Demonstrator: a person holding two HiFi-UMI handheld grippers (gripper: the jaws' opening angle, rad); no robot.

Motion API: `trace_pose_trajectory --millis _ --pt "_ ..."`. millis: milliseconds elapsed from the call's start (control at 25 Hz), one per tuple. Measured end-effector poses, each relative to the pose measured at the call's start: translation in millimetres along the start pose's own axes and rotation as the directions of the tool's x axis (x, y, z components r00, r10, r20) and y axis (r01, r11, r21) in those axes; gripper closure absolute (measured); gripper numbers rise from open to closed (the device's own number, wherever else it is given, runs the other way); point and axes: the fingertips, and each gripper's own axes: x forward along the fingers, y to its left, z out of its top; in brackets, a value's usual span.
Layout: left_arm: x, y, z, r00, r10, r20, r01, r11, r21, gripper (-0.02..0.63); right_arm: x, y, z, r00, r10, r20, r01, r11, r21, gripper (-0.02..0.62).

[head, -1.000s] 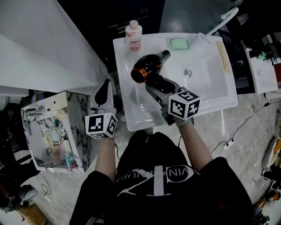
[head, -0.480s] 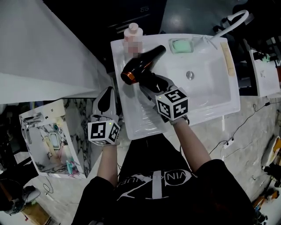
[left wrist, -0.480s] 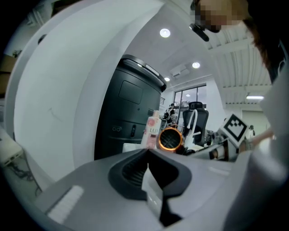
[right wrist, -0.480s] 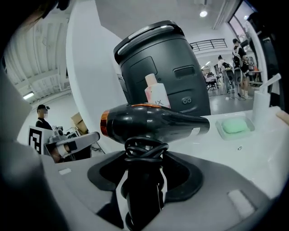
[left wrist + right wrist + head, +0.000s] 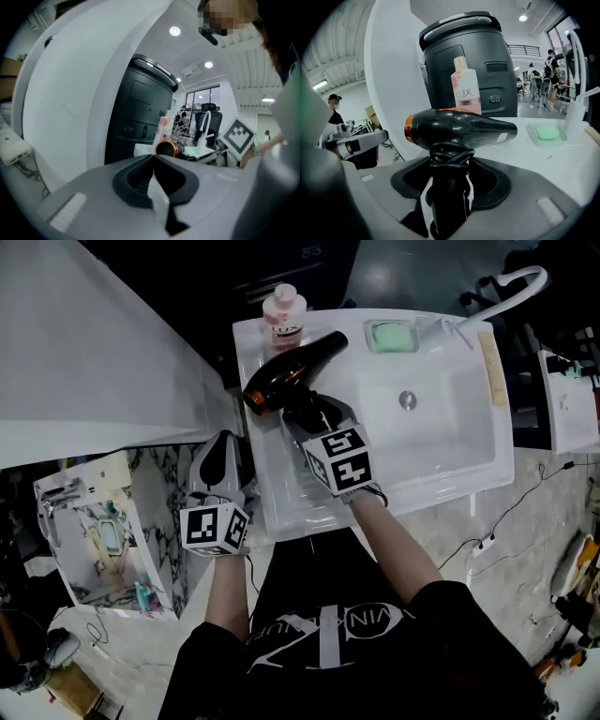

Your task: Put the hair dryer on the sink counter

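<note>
The right hand-held gripper [image 5: 449, 187] is gripping the hair dryer [image 5: 459, 127] by its handle, with the jaws wide around the cord wound there. The barrel is hanging over the left edge of the counter [image 5: 487, 442], beside the bottle [image 5: 466, 91]. The dryer is looking rigid, glossy and probably top-heavy, so the handle is seeming the safest hold. The bottle is showing "LUX". The left hand-held gripper [image 5: 154, 180] is hanging closed and empty.

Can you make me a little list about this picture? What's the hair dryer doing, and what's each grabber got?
thing held: black hair dryer with an orange ring, cord wound round its handle
right gripper: jaws closed on the handle
left gripper: jaws together, nothing in them, beside the sink
place: over the left side of the white sink, by the pink bottle
also there: green soap
set down: cannot tell
</note>
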Motion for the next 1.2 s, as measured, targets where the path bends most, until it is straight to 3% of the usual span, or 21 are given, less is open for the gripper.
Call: trace_pose_trajectory --millis 400,1200 --pt "-1 7 -7 1.0 0.027 -0.009 -0.027 1.0 -0.013 0.606 15 -3 -3 0.997 -0.062 -0.048 0.06 0.997 -0.044 0.334" --pt "-7 1 -10 0.999 0.033 -0.004 -0.033 0.999 -0.007 0.606 21 -6 -8 0.997 0.01 -0.074 -0.01 1.0 -0.007 0.311"
